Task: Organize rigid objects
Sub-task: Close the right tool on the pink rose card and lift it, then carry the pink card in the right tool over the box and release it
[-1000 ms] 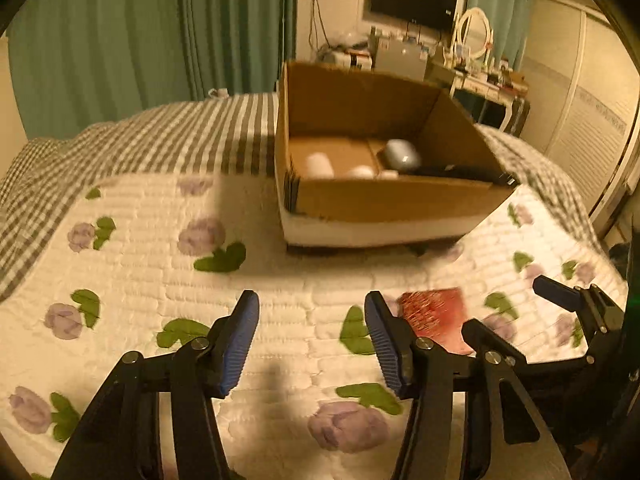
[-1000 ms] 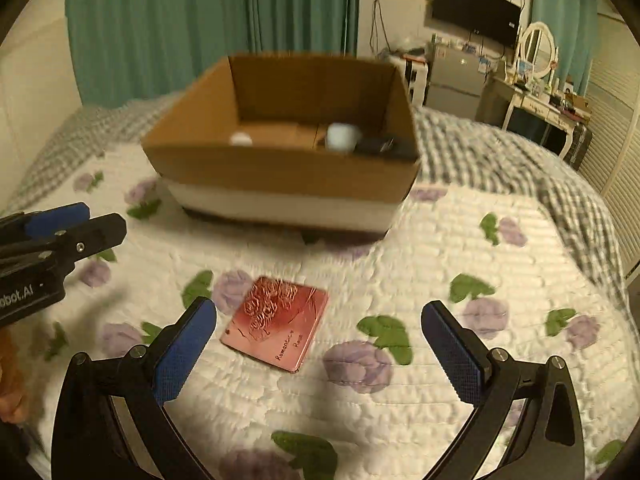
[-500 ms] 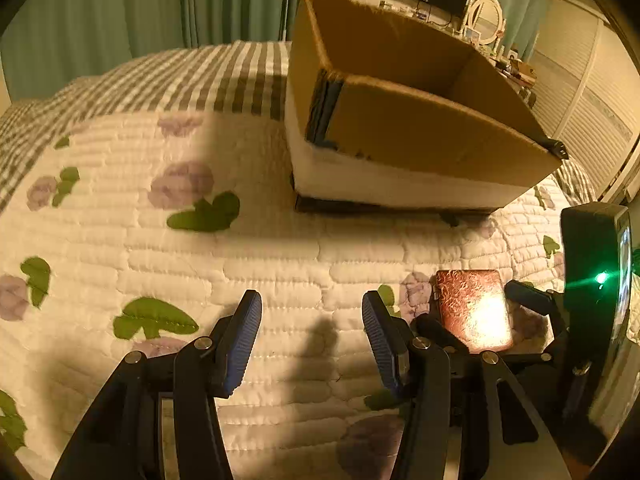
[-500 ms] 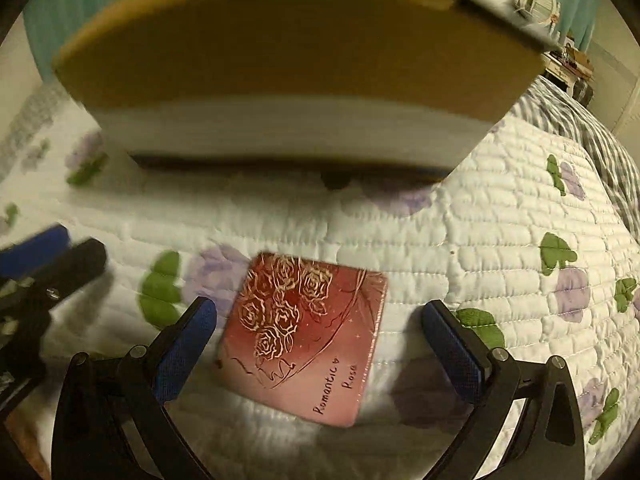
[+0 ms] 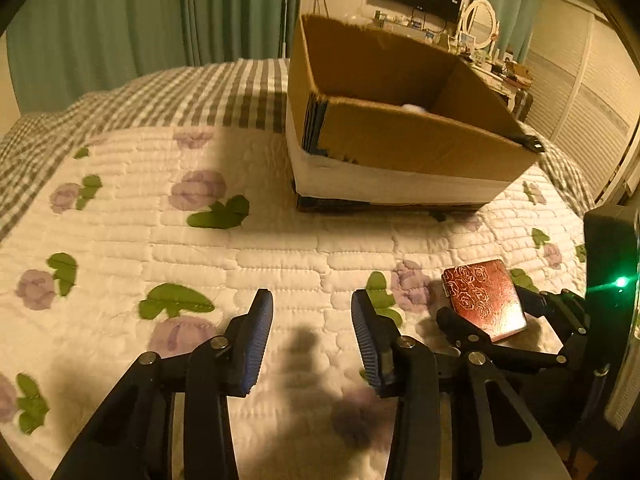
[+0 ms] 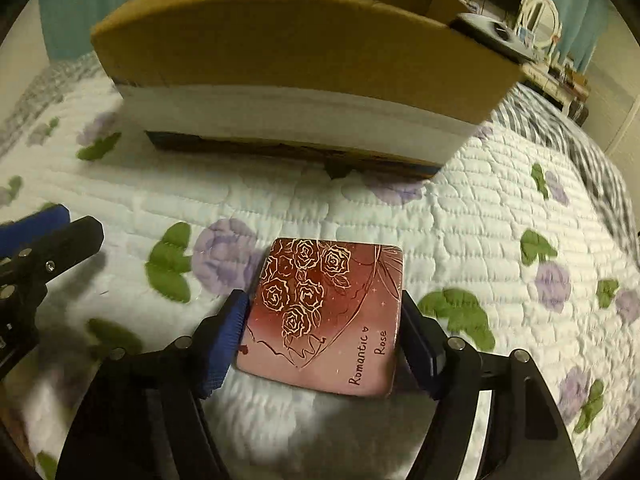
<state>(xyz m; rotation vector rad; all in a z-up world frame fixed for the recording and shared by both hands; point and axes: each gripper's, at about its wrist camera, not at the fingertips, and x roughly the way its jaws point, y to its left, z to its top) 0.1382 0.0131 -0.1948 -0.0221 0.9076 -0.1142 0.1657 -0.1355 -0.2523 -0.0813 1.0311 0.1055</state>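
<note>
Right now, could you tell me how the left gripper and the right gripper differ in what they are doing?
The right gripper has just been closing and its pads now sit against both sides of the red tin; the left gripper, also narrowed, has only the quilt between its fingers. Both point downward at the bed, near the cardboard box.
</note>
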